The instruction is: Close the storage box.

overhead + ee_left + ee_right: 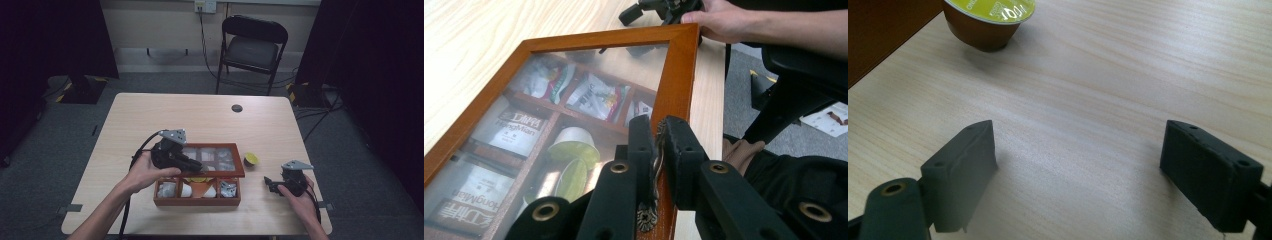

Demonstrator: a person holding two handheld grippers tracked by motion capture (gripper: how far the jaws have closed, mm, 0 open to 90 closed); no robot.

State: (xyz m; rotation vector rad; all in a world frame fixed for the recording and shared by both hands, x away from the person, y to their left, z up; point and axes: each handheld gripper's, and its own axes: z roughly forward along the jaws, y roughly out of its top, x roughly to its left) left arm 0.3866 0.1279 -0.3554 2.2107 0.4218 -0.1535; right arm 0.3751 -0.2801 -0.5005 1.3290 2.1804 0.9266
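Pinching lid latch [655,165], left gripper [658,150] jaws hiding most of it

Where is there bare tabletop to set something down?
The far half of the table, beyond the box, is bare except a small dark disc. Left of the box is free. It's crowded between the box, the capsule and the right gripper.

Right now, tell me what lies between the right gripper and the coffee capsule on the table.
Bare tabletop. In the right gripper view, nothing lies between the open right gripper and the capsule.
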